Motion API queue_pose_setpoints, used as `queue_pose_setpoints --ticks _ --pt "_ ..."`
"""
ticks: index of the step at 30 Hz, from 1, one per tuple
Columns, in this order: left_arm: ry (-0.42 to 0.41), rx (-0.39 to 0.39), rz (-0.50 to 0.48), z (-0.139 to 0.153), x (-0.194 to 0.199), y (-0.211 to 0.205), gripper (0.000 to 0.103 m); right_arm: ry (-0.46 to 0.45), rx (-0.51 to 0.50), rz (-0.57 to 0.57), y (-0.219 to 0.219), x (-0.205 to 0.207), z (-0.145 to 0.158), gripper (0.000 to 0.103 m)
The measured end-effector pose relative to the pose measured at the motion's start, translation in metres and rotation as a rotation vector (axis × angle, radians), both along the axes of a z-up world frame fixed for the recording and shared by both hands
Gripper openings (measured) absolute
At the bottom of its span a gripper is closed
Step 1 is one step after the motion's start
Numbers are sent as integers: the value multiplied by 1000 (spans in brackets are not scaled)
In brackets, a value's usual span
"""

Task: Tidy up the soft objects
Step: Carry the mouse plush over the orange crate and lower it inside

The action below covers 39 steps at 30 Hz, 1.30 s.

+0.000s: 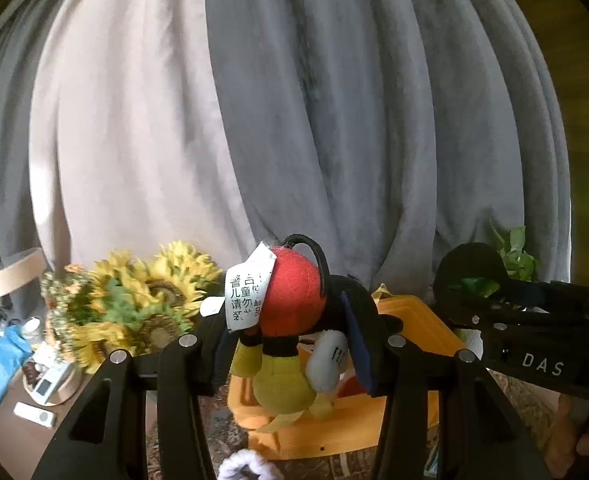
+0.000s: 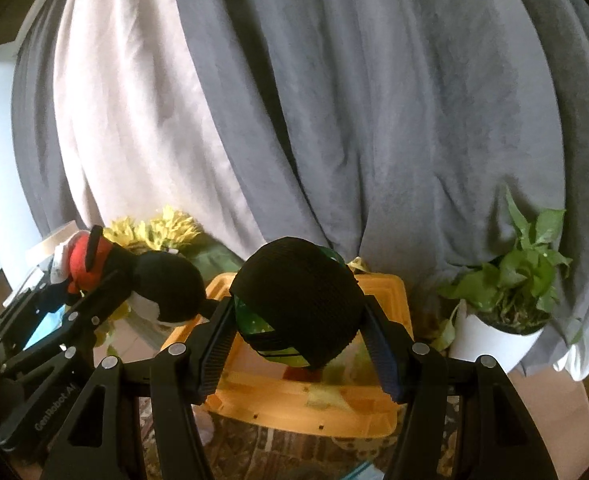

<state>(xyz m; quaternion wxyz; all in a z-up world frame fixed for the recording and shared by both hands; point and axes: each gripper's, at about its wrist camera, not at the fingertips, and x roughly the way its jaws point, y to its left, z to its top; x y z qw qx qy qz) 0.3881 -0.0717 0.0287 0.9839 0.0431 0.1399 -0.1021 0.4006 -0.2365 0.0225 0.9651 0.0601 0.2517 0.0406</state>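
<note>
— Orange bin: where do our soft objects sit?
— Above it. Our left gripper pinches the red-headed plush toy; our right gripper clamps the black-and-green ball, both held aloft.

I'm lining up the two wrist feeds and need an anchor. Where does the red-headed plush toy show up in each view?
Left wrist: the plush toy sits bottom center, clamped between the left gripper fingers, white label on its left.
Right wrist: it appears at the left edge, held up by the other gripper, beside the sunflowers.
Shared landmark: the orange bin lies below and behind both grippers.
</note>
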Motion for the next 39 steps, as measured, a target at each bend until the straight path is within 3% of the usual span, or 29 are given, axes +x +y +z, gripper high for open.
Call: queue_pose_setpoints --ticks 16,29,34,39 --pt "149 53 -25 -37 94 -24 49 213 30 10 -28 102 -57 63" --pt "307 104 -49 -85 141 -41 53 389 52 35 -33 148 -103 64" --pt "342 119 -47 -97 146 -48 62 398 80 24 -38 150 -105 69" --pt "330 120 -37 -94 142 -50 64 364 50 0 -37 138 -96 69"
